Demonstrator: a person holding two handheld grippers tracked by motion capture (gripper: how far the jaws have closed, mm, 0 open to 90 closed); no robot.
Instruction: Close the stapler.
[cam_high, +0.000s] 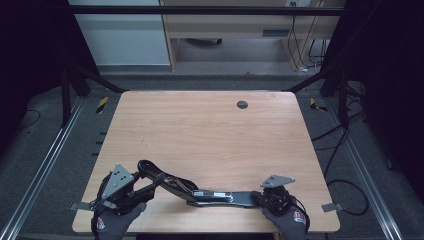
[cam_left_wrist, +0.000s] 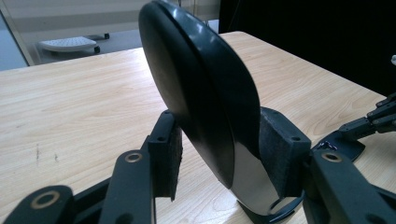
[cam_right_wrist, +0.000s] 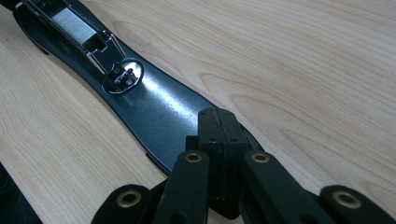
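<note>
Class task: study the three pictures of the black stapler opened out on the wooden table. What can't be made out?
- Stapler: far end of the base, high view, covered by the right claw.
- Left claw: whether both pads press the raised arm, left gripper view; the arm hides the contact.
- Base tip, right gripper view: behind the shut pads.

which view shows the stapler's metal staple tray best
The right gripper view: the staple tray lies open, close and lit on the stapler's flat base. In the high view it is a small pale strip. The left gripper view shows the raised black top instead.
</note>
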